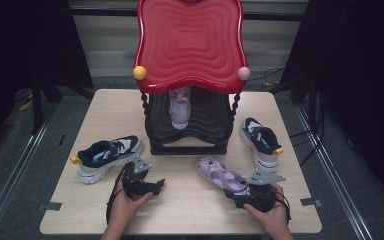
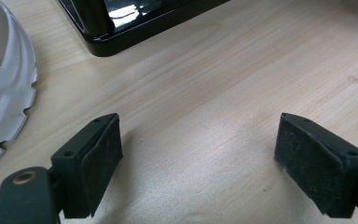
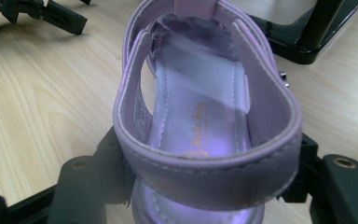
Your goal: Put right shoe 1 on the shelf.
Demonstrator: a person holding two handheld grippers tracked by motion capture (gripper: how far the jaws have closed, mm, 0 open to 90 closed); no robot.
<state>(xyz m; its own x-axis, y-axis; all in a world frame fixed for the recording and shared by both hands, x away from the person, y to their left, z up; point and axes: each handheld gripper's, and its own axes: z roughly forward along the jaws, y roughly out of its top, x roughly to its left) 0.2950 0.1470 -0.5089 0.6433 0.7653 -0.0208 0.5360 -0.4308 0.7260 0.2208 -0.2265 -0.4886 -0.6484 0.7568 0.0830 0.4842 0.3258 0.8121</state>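
Note:
A lilac sandal [image 1: 221,175] lies on the table in front of the rack, toe toward the rack. My right gripper [image 1: 244,194] is at its heel. In the right gripper view the sandal's heel strap [image 3: 209,161] sits between the two jaws, which press on it from both sides; the right gripper [image 3: 212,161] is shut on it. My left gripper [image 1: 147,184] rests low over bare wood beside a navy and white sneaker [image 1: 109,157]. Its pads [image 2: 100,158] stand wide apart, so the left gripper [image 2: 198,140] is open and holds nothing.
A shoe rack with a red wavy top [image 1: 190,42] and a black lower shelf [image 1: 210,117] stands mid-table; a second lilac sandal [image 1: 180,112] sits on that shelf. Another navy sneaker [image 1: 260,142] lies to the rack's right. The rack's black base [image 2: 135,28] is just ahead of my left gripper.

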